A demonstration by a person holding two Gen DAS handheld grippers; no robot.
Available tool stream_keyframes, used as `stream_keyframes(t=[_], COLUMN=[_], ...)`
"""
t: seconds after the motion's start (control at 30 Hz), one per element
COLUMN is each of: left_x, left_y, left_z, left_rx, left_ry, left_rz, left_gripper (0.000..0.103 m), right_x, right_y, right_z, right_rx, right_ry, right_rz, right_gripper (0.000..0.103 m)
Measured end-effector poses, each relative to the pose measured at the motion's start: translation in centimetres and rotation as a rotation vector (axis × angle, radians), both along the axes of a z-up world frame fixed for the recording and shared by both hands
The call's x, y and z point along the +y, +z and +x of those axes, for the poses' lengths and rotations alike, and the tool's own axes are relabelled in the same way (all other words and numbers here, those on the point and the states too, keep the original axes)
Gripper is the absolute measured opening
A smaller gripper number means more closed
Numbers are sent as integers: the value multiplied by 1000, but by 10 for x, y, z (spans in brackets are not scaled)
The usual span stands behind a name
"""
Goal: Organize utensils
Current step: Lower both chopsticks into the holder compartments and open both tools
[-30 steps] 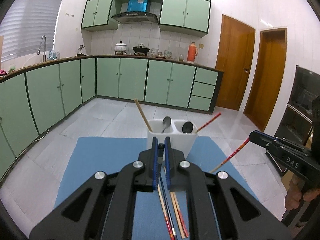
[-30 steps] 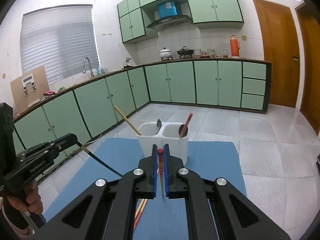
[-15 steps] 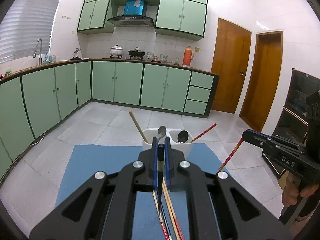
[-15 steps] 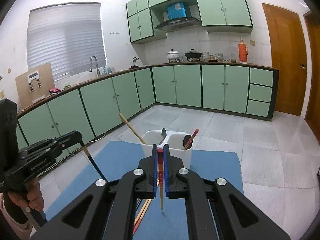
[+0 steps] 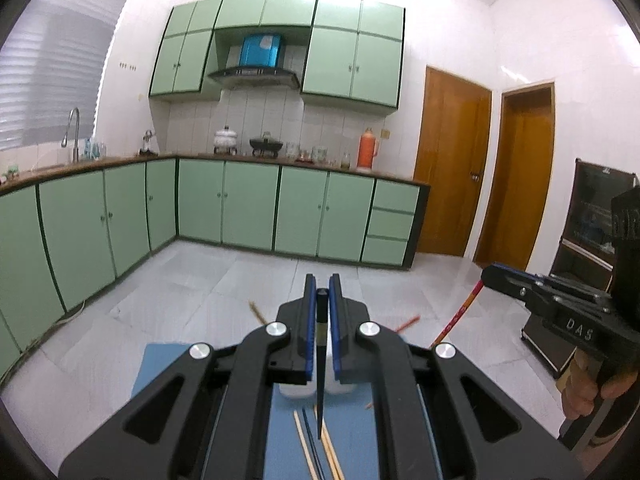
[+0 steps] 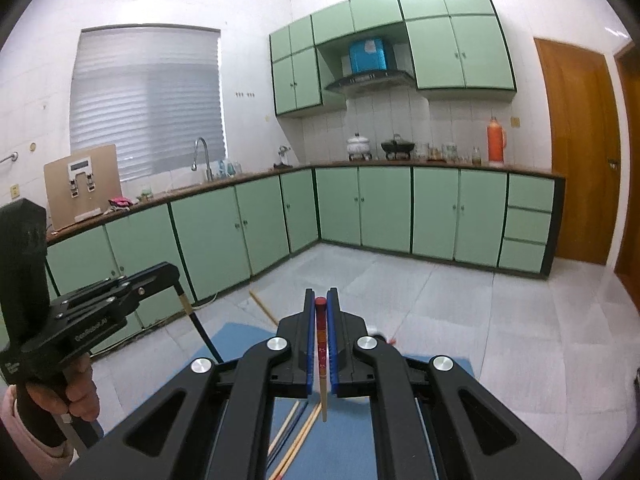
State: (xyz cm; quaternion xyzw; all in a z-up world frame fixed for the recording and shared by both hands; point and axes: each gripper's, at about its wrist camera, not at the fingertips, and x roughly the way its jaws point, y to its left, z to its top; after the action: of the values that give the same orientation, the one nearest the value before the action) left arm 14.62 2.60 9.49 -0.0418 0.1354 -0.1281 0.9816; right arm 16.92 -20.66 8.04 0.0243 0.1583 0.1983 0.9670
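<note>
Each hand-held gripper is pinching one chopstick, and the step in hand looks like carrying both to the white holder. The left hand-held gripper [image 5: 322, 312] is pressed together on a black chopstick [image 5: 320, 380] that hangs down from between its fingers, its tip clear of the blue mat [image 5: 360, 440] below. The right hand-held gripper [image 6: 321, 320] clamps a red chopstick [image 6: 321, 344] near its red top, the pale lower end pointing down in front of it.

The white holder [image 5: 300, 390] sits just ahead of and below the left fingers, mostly hidden behind them; a wooden chopstick [image 5: 256, 312] and a red one [image 5: 408, 322] lean out of it to either side. More loose chopsticks [image 5: 316, 448] lie on the mat under the fingers.

To do this well, I would bring each stick over the holder tip first and nearly upright, one after the other so the two tools do not cross. Aim for a gap away from the sticks already leaning there, lower until the tip is inside the rim, and only then release. The thin stick may pivot in the pads, so keep the motion slow.
</note>
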Motion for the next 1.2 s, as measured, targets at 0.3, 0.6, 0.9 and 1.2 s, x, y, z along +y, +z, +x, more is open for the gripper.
stream_keyframes(t=[0.3, 0.6, 0.9, 1.2], left_x=[-10, -26, -31, -23], left_y=[48, 55, 10, -38], left_z=[26, 74, 132, 163], left_rx=[-108, -148, -74, 61], left_ry=[10, 32, 22, -8], left_rz=[-23, -28, -24, -12], left_gripper=[5, 5, 5, 5], right_x=[1, 3, 17, 20], right_y=[32, 38, 2, -40], right_z=[24, 67, 116, 136], right_rx=[-59, -68, -7, 75], right_ry=[-8, -42, -47, -29], right_rz=[8, 9, -32, -46], right_gripper=[5, 5, 5, 5])
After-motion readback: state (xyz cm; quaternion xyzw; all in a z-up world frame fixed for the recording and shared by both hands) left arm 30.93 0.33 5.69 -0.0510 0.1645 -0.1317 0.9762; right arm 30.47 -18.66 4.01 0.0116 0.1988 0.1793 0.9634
